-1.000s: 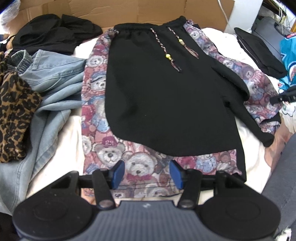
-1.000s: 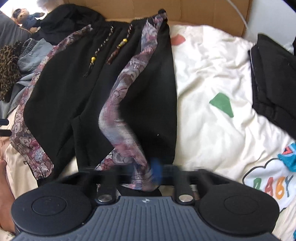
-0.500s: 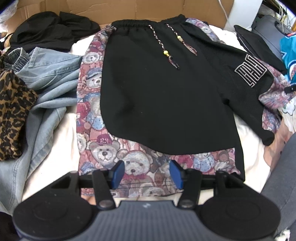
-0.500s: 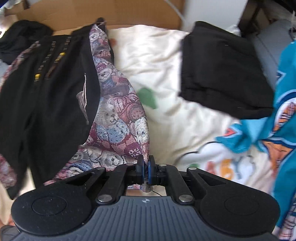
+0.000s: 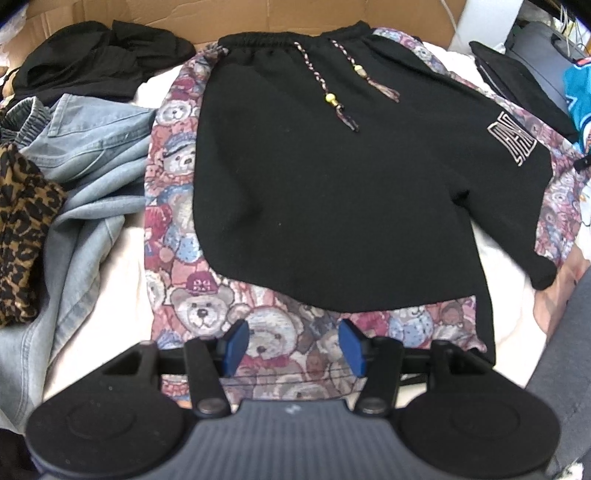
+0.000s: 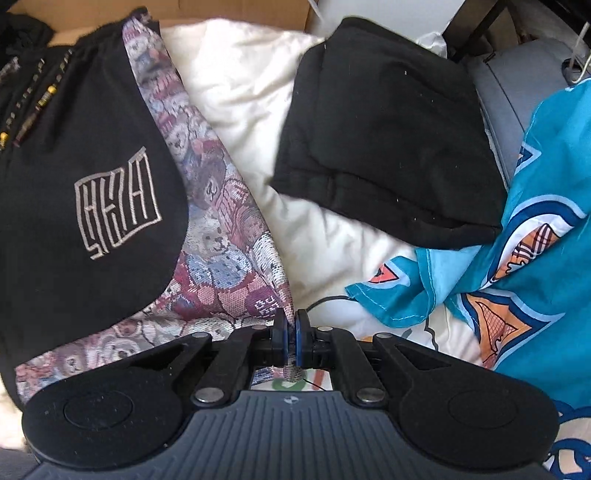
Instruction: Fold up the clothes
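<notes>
On my left feed the black fleece shorts with teddy-bear tapestry side panels [image 5: 325, 192] lie spread on the cream bedsheet [image 5: 122, 258]. Their elastic waistband is at the far edge by the brown cardboard sheet [image 5: 258, 14], and the leg hems are at the near edge, so the long axis runs away from me. An outlined, maze-like embroidered logo [image 6: 116, 201] sits on the right leg; I cannot read it as letters. One bear's red cap carries small marks too fine to make out. Two braided drawstrings with yellow beads [image 5: 332, 99] trail down from the waistband.

My left gripper [image 5: 293, 345] hangs over the near hem with its blue pads standing apart, nothing between them, and the bear fabric below. My right gripper [image 6: 290, 341] has its pads pressed together on the outer corner of the right leg's tapestry hem, which is pulled out toward the sheet's right edge.

The surface looks like a bed covered in laundry. Pale blue denim jeans [image 5: 85, 177] and a leopard-print cloth [image 5: 22, 229] are heaped along the left edge, with a crumpled black garment [image 5: 96, 62] at the far left corner. A folded black garment [image 6: 384, 129] lies toward the far right, and a turquoise printed cloth with orange and white shapes [image 6: 532, 240] drapes over the right edge. A grey padded seat [image 6: 517, 74] stands behind it.
</notes>
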The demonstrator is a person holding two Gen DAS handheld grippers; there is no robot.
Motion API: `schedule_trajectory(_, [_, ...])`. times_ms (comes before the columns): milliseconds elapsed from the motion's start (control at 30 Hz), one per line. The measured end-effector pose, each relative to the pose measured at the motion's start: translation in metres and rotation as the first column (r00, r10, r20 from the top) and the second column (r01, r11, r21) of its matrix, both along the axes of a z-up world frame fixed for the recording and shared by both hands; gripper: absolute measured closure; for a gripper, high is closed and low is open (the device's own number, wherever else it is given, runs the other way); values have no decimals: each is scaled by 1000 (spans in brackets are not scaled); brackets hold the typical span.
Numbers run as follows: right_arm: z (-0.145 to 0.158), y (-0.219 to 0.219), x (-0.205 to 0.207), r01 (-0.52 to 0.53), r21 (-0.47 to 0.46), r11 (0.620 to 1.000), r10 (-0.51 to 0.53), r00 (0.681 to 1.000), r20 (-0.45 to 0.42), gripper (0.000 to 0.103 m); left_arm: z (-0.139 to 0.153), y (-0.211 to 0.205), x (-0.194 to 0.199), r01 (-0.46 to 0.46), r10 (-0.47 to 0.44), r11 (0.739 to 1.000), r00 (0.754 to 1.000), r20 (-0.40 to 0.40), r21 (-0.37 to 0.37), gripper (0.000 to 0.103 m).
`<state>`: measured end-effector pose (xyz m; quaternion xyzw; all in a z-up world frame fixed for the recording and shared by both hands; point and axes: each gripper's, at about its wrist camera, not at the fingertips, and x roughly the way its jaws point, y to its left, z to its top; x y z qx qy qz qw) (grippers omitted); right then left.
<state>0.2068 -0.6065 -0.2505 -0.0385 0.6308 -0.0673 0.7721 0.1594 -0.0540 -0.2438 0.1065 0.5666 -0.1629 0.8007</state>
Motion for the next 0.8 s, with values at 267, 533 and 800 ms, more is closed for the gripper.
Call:
schedule_trajectory(267, [-16,-12,-7,89,10,996,-89,995,32,65,0,-2,9,-30,29,999,999,-17,-45,46])
schedule_trajectory(533, [-17,-24,-34,119,141,983,-131,988,79,59,4,-43,9,36,-41,987,999,-29,-159,46])
schedule_trajectory(800, [-28,-35,-51,170,290,942,-209,972,110,59,-2,-98,-6,131,-164,938,983,-80,-320,43])
